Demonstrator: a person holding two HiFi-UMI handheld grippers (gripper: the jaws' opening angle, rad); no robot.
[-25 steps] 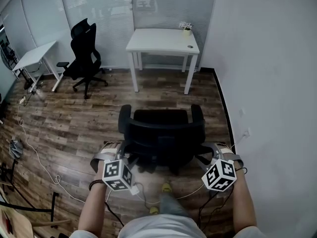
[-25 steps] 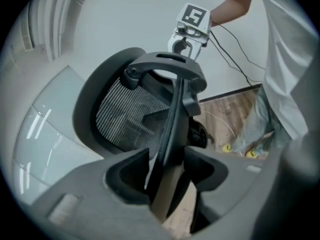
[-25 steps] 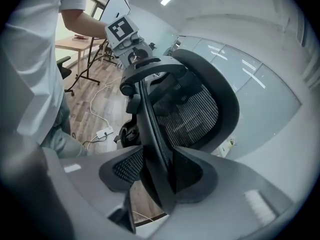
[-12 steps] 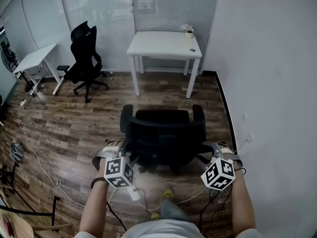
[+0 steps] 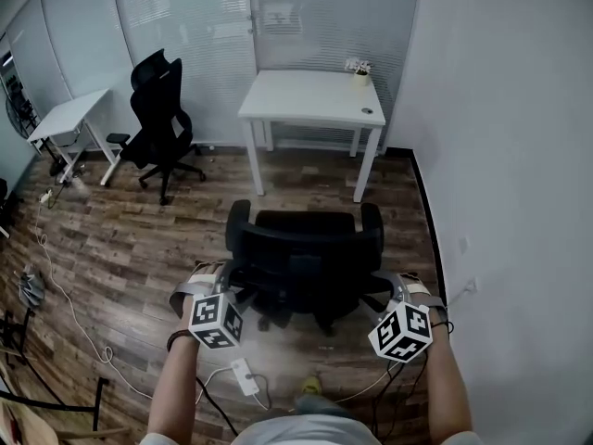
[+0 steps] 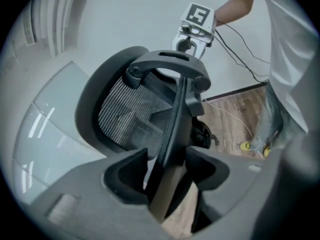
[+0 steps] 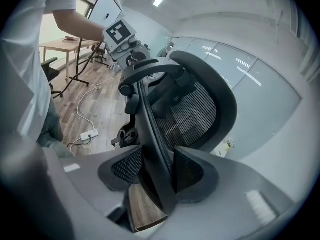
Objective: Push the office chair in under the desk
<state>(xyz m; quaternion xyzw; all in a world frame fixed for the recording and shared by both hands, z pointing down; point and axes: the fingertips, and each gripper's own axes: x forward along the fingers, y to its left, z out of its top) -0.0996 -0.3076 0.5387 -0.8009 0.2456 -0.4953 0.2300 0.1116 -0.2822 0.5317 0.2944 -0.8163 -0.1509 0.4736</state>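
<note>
Head view: black office chair (image 5: 306,248) out on the wood floor (image 5: 139,239), backrest toward the near side, well short of the white worktop (image 5: 306,95) at the far wall. Left gripper (image 5: 230,281) at the backrest's left edge, right gripper (image 5: 382,287) at its right edge. Left gripper view: jaws just opening, apart around the backrest rim, a sliver of gap on one side. Right gripper view: jaws, just widened, clamped on the rim, both pads against it. Far left, second chair (image 5: 157,109) beside a side table (image 5: 65,109).
</note>
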